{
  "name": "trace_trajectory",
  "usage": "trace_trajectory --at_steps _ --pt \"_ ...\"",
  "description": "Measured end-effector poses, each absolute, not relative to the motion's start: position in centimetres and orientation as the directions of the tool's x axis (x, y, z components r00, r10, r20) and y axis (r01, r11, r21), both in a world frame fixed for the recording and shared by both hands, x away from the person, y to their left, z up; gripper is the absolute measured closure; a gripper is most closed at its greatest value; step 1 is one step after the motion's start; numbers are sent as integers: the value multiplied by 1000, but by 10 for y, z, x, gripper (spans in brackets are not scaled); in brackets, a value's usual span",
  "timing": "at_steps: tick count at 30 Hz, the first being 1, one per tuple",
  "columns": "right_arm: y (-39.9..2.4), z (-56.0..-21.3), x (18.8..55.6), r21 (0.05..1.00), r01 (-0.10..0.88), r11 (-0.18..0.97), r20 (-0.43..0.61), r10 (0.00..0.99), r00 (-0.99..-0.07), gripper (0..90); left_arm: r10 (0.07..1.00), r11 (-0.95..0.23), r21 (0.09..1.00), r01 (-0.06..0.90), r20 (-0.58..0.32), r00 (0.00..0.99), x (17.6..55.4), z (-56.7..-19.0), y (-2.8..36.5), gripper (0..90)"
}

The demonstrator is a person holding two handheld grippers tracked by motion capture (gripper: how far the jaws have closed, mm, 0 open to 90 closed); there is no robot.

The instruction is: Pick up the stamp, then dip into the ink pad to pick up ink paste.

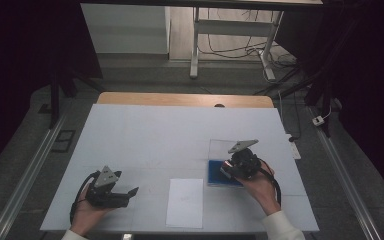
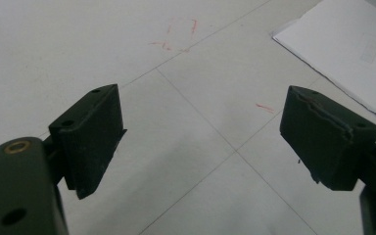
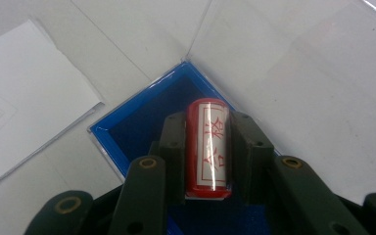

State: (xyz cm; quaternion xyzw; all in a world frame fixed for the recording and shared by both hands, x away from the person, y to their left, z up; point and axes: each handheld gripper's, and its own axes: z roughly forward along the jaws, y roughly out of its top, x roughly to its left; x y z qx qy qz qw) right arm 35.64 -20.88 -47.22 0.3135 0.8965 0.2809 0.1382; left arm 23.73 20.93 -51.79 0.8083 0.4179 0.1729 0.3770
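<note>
A red cylindrical stamp point(image 3: 208, 147) with a white label and red characters sits between the jaws of my right gripper point(image 3: 208, 122), which is shut on it. The stamp hangs over a shallow blue box point(image 3: 127, 127) whose clear lid point(image 3: 284, 63) lies open beside it. In the high view the right gripper point(image 1: 232, 167) is over the blue box point(image 1: 215, 172) at the table's right. My left gripper point(image 1: 130, 192) rests low at the front left, and its jaws point(image 2: 200, 132) stand wide open over bare table.
A white sheet of paper point(image 1: 185, 202) lies at the front middle of the white table point(image 1: 145, 130), between the two hands. Faint red pen marks point(image 2: 176, 34) show on the table ahead of the left gripper. Desk legs and cables stand on the floor beyond.
</note>
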Motion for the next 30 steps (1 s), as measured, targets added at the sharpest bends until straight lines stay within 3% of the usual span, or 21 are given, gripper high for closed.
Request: trace_trajectory --at_steps 8,20,30 --pt "-209 -468 355 599 467 651 -69 623 -779 687 807 -368 753 545 -32 589 238 -518 209 165" --pt "-208 -432 339 680 356 641 -108 567 -816 688 806 -373 750 546 -30 591 239 -519 210 165" --pt "-202 -422 331 663 299 686 -138 504 -853 688 807 -373 750 546 -28 590 239 -519 209 165"
